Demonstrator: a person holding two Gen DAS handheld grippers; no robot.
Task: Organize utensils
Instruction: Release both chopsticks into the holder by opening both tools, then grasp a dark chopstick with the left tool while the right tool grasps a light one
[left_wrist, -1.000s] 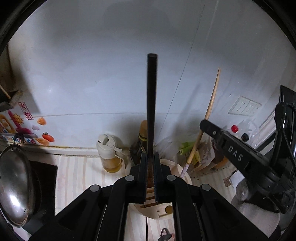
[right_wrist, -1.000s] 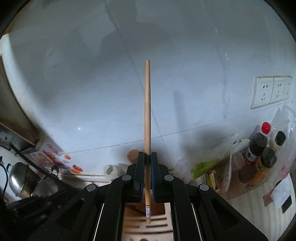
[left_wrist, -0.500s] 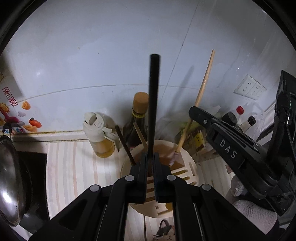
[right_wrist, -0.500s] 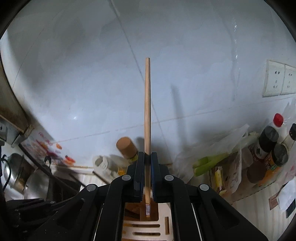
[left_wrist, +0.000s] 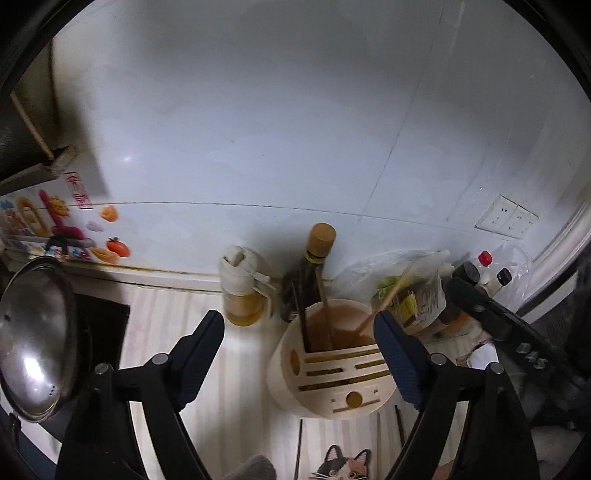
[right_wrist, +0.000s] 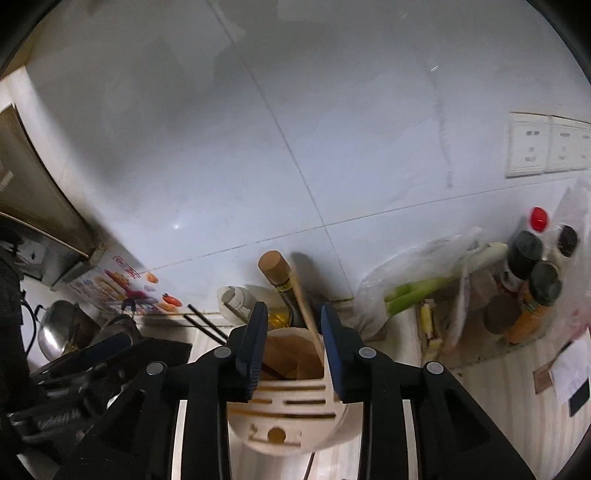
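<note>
Both grippers, left (left_wrist: 299, 354) and right (right_wrist: 293, 345), stand with jaws released and empty. Dark and wooden chopsticks (left_wrist: 325, 306) stand inside the cream slotted utensil holder (left_wrist: 332, 380); several chopsticks (left_wrist: 377, 448) lie on the tabletop, unsorted.

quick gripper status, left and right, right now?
Left gripper: open wide, holding nothing, above the utensil holder.
Right gripper: open, holding nothing; a wooden chopstick stands loose in the holder between its fingers.

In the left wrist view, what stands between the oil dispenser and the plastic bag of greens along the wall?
The dark bottle with a cork-coloured cap stands there against the wall, and just in front of it the utensil holder with chopsticks in it.
</note>
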